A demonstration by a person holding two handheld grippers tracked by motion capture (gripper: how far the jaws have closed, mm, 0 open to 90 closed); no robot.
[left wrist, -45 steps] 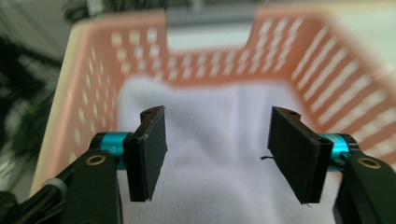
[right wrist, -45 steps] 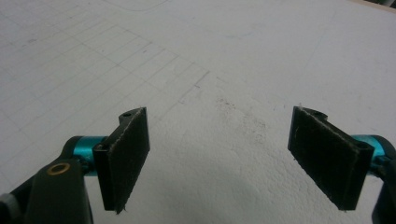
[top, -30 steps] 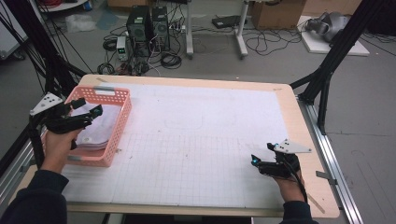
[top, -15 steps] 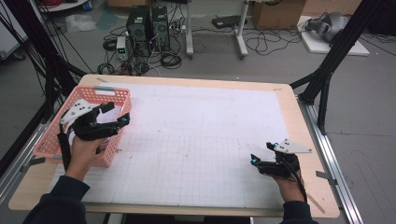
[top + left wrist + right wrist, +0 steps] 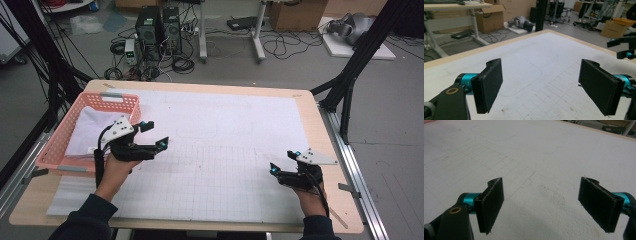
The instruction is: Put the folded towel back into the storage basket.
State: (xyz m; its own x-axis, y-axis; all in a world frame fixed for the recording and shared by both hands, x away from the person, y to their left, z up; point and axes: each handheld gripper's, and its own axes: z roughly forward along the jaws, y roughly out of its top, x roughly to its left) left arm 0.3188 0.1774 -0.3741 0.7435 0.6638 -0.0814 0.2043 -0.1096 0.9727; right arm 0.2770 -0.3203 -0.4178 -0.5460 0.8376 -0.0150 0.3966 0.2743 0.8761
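Basket (image 5: 75, 131) | white cloth (image 5: 90, 132) inside | left claw (image 5: 155, 134) beside, empty

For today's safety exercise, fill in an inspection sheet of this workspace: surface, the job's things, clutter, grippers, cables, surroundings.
Surface: wooden table under a white gridded sheet.
Job's things: pink basket at the table's left edge, white cloth inside it.
Clutter: nothing seen on the sheet.
Grippers: left gripper open, empty, at the basket's right rim; right gripper open, empty, low over the sheet near the front right.
Cables: one trails from each gripper; tangled leads on the floor beyond.
Surroundings: computer towers, cardboard box, black frame struts.
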